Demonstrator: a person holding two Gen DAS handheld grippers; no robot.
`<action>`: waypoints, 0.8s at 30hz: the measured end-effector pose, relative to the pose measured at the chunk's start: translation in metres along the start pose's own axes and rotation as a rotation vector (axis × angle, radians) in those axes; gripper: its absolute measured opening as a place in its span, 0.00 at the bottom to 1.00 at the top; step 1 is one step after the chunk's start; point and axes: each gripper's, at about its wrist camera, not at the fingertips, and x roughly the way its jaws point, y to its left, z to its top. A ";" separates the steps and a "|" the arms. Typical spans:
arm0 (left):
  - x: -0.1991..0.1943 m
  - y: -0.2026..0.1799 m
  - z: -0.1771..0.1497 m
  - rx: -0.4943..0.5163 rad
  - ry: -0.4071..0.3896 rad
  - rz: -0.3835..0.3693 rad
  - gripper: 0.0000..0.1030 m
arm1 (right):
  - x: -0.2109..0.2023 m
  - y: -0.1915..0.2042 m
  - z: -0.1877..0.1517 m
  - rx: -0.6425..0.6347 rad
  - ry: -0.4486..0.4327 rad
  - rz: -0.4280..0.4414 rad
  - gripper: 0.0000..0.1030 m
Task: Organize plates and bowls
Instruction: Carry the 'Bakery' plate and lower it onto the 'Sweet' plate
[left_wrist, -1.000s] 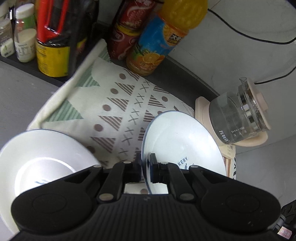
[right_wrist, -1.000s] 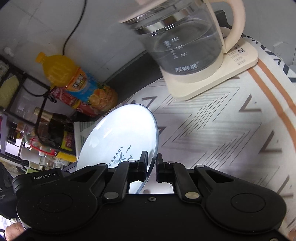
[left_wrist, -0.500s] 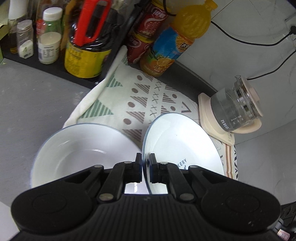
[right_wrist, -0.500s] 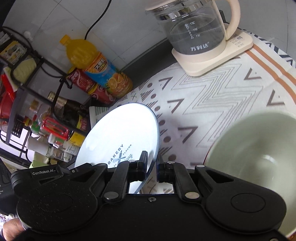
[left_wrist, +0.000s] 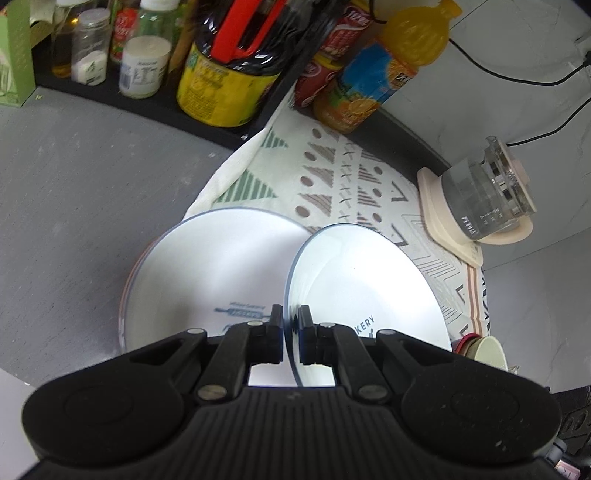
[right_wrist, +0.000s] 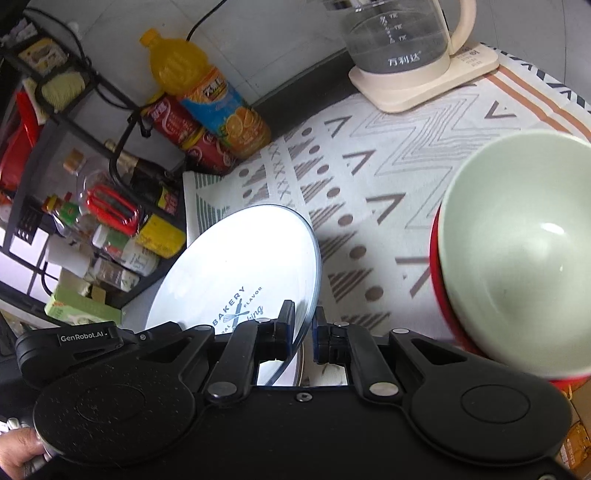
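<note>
White plate (right_wrist: 236, 266), blue-rimmed, printed "BAKERY", tilted on edge.

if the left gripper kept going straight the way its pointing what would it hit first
Probably the patterned cloth on the counter. The left gripper is shut on the rim of a white plate, which leads the way, so its far edge would likely touch down first. Another plate lies just left of that line; depth is unclear.

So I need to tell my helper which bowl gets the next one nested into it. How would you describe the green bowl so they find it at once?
Start at the patterned cloth with the glass kettle at its far end. Nearer the camera, on the cloth's right side, sits the pale green bowl, nested in a red bowl. It is the only green dish; the plates are white.
</note>
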 end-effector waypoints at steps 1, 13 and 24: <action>0.000 0.003 -0.001 -0.001 0.004 -0.001 0.05 | 0.001 0.001 -0.004 -0.004 0.003 -0.005 0.09; 0.007 0.026 -0.013 -0.017 0.031 0.010 0.06 | 0.009 0.011 -0.026 -0.052 0.032 -0.061 0.09; 0.017 0.049 -0.020 -0.054 0.041 0.042 0.10 | 0.021 0.032 -0.033 -0.157 0.056 -0.111 0.09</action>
